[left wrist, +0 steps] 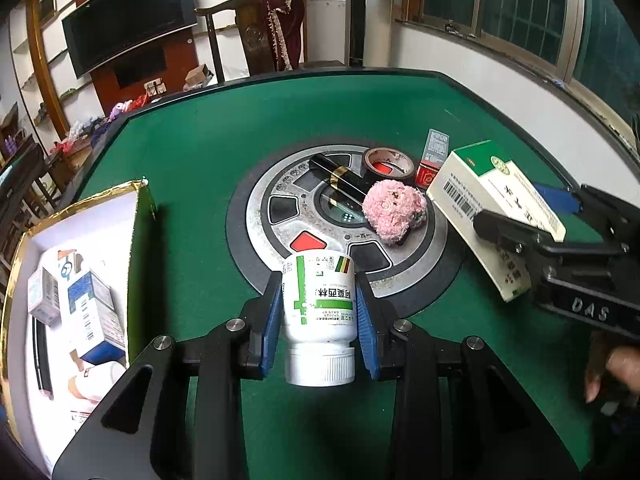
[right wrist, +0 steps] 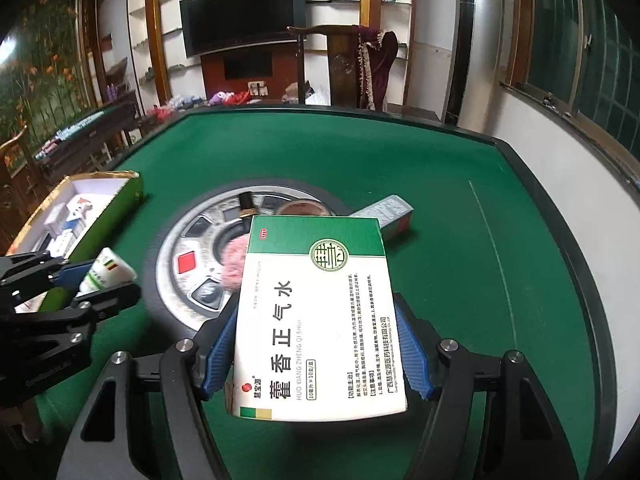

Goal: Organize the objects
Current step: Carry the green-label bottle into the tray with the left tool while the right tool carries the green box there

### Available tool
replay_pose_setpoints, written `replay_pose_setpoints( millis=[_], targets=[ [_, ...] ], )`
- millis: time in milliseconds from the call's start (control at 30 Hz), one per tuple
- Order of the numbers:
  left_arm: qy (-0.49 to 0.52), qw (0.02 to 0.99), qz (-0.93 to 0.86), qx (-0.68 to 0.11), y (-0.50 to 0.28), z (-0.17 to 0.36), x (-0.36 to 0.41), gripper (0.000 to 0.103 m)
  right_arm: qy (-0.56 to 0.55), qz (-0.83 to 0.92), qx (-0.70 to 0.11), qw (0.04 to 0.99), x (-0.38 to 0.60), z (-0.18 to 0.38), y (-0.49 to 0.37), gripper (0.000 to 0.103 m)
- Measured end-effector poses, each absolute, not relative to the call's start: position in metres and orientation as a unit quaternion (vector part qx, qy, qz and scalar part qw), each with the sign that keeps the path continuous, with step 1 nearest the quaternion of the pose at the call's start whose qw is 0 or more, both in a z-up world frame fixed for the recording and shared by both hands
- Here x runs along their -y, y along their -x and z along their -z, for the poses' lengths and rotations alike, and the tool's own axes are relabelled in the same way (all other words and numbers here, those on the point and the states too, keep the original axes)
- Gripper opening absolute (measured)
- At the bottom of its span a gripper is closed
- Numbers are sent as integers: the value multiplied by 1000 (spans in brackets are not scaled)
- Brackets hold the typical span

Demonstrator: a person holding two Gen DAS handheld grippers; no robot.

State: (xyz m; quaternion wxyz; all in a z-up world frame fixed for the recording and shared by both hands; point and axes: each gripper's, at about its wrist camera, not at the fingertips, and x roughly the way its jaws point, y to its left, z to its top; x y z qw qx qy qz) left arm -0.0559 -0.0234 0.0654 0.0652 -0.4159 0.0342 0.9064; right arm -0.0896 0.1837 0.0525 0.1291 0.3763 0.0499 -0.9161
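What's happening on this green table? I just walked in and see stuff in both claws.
A person is tidying small items with two handheld claws. The left claw grips a white medicine bottle; the right claw grips a green-and-white medicine box. Both are lifted off the table. An open box at the left already holds several packages. A pink plush toy, tape roll and black tube remain.

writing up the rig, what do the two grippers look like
Both the left gripper and right gripper are matte black angular frames with triangular cut-outs and round silver bolts. Their jaws carry ribbed blue pads. The right one bears scratched white letters, "DAS", on its side. No cables or sleeves show.
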Motion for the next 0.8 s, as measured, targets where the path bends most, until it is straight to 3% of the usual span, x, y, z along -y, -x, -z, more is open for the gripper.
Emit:
replay_pose_setpoints(
  millis=[800],
  targets=[
    [377, 63, -924, 9, 27, -96, 71, 33, -348, 929, 41, 120, -185, -62, 43, 71]
  ],
)
